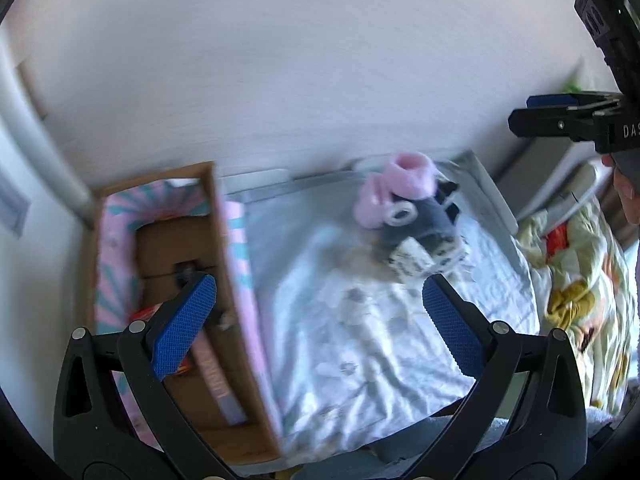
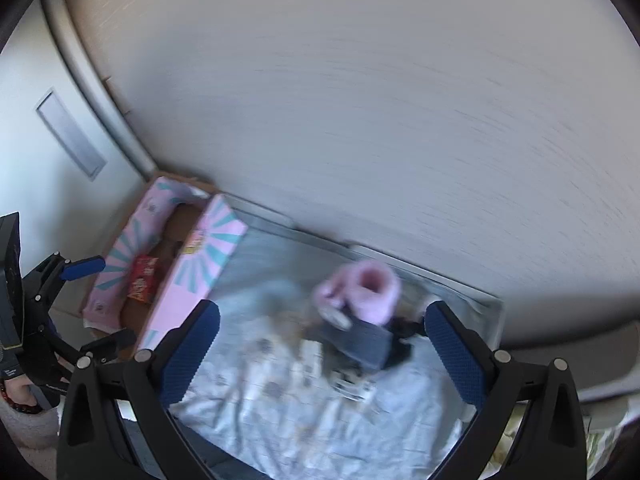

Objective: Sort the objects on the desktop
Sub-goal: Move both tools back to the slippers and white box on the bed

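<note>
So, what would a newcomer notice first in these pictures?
Probably the fluffy pink sock on top of a small heap of dark socks, near the far edge of the pale wrinkled cloth. Left of it stands an open cardboard box with pink-and-teal flaps, holding a red packet. Both grippers are open and empty.

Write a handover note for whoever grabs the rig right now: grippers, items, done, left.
Left gripper: open, empty, held over the gap between box and pile.
Right gripper: open, empty, above the pile.
Pink-and-teal patterned cardboard box, at the left: a red snack packet already inside; other contents too blurred to name.
Still on the pale wrinkled bedsheet: fluffy pink bootie on a dark grey folded cloth, with a white printed tag.
Left: move the pile into the box.
</note>
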### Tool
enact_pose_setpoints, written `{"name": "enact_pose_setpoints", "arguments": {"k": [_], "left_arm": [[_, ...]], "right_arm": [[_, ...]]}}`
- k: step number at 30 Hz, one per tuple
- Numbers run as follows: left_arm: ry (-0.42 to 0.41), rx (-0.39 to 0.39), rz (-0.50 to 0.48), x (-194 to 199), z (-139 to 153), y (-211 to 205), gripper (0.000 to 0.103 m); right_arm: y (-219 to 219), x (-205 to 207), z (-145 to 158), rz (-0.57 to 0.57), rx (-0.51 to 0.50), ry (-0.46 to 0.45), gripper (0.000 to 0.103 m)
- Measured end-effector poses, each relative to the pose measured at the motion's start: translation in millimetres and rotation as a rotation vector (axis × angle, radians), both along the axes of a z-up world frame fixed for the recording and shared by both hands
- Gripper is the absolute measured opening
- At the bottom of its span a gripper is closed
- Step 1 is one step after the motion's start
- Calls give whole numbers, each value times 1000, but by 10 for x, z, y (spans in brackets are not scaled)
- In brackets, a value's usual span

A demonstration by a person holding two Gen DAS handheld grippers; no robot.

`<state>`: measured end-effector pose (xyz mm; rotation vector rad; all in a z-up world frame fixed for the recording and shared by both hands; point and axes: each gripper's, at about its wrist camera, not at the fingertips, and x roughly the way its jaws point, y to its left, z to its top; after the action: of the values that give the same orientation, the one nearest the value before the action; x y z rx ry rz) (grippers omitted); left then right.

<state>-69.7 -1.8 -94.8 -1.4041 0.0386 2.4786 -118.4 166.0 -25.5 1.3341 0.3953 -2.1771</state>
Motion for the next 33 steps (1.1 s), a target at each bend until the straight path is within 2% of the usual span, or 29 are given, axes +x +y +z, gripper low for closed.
{"name": "enact_pose_setpoints", "arguments": {"k": [9,17,20,24,27,32,33], "left_arm": [[-88,17,-112,-141,-368,743,103],[-156,53,-97,-275,-696,1084,98],[-170,64,-67,-342,-828,1162,97],[-196,60,-52,-417,-1039,1267,86],[-219,57,-30,-467,-1184,1313,84],[-227,69,29,-523,-1300,1318,84],[-229,70,39,-531,-1316,1318,81]], "right_arm": [[789,-82,-349,-135,-26,-60,102],[1183,-277,-734,-177,-29,-132,100],[1188,-363,-884,-153,-48,-151,100],[1045,-490,-1052,-99,-63,-163,98],[866,-573,-1173,-48,-39,-178,98],[495,-633,-1324,52,30,-137,98],[439,-648,-1349,65,33,-136,98]]}}
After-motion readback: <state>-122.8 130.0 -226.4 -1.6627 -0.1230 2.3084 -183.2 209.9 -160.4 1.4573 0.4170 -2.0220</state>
